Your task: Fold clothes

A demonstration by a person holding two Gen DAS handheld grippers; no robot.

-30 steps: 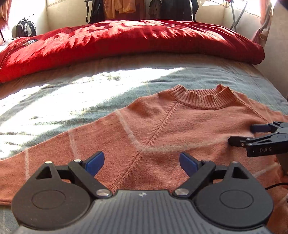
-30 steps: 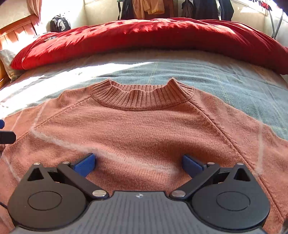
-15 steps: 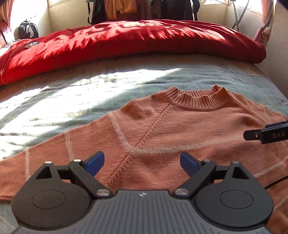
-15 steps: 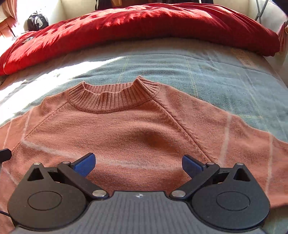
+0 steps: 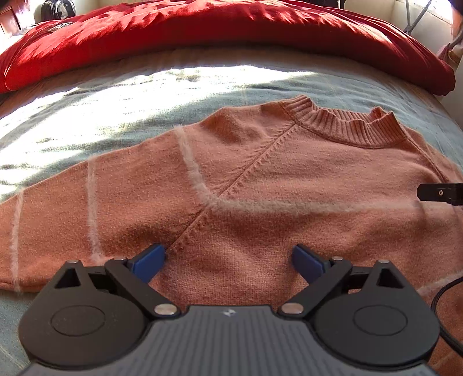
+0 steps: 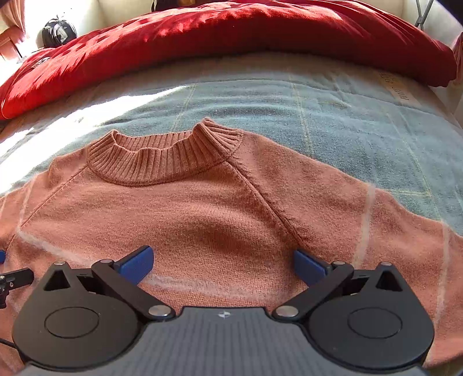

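Observation:
A salmon-pink knit sweater (image 5: 260, 179) (image 6: 188, 219) with thin pale stripes lies flat on the bed, ribbed collar away from me and both sleeves spread out. My left gripper (image 5: 228, 260) hovers over the seam at its left shoulder and armpit; its jaws are opening wide with only flat knit below them, nothing pinched. Over the seam at the other shoulder, my right gripper (image 6: 222, 261) stands open with nothing in it. The tip of the right gripper shows at the right edge of the left wrist view.
The sweater rests on a blue-grey checked bedspread (image 6: 332, 115). A thick red duvet (image 5: 202, 26) (image 6: 231, 31) is bunched across the far side of the bed. A dark backpack (image 6: 58, 30) sits by the wall at the far left. A black cable (image 5: 442, 292) trails at the right.
The left gripper has sunk closer to the sweater and shifted left along it. The right gripper has moved right, from below the collar to the right shoulder seam.

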